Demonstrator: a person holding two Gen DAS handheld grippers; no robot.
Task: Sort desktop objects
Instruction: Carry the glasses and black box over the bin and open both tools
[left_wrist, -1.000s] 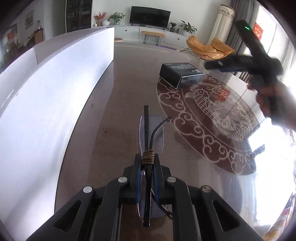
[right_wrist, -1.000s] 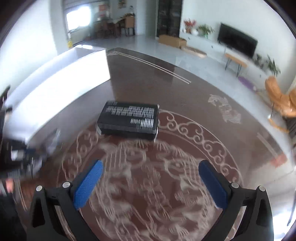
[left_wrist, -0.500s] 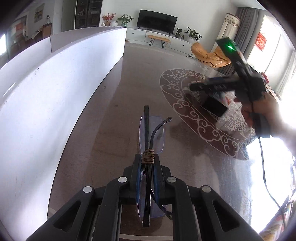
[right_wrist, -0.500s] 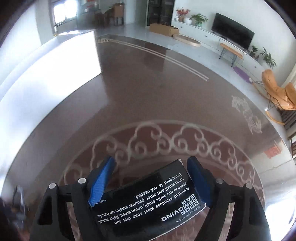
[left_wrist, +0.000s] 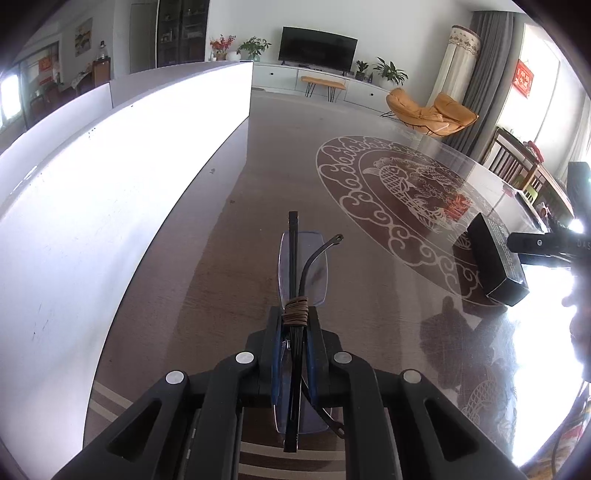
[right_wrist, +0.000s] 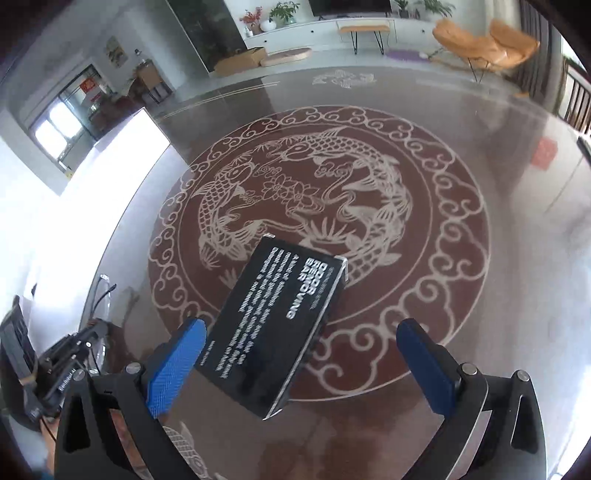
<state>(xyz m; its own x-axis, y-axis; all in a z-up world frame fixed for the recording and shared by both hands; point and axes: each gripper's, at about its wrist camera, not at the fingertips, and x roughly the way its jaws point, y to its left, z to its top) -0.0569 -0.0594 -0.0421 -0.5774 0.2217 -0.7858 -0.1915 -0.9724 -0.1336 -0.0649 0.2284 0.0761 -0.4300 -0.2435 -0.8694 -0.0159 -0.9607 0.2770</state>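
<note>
The left gripper (left_wrist: 291, 354) is clamping its fingers (left_wrist: 276, 363) tight on a pair of folded rimless eyeglasses (left_wrist: 297, 273), pinching them near the hinge end where a brown cord winding (left_wrist: 294, 312) is wrapping the temples. The glasses' long axis is running straight out along the fingers, away from the camera; one lens is standing on edge ahead of the fingertips, a black temple is lying along it, and a thin metal temple is curving off up and to the right. They are hanging above the dark glossy tabletop (left_wrist: 229, 280), close beside a tall white panel (left_wrist: 110, 206) that is filling the left of that view.

The right gripper (right_wrist: 301, 363) is opening, its blue-padded fingers (right_wrist: 173, 363) spreading about as wide as they go. A black rectangular box (right_wrist: 280, 325) with white lettering is sitting between them; the left pad is just beside its near left edge, though contact cannot be made out, and the right pad is standing well clear. The box's long axis is slanting from near left to far right. In the left wrist view it is resting on the tabletop at the near rim of the round fish-patterned medallion (right_wrist: 332, 177), well to the right of the glasses.
</note>
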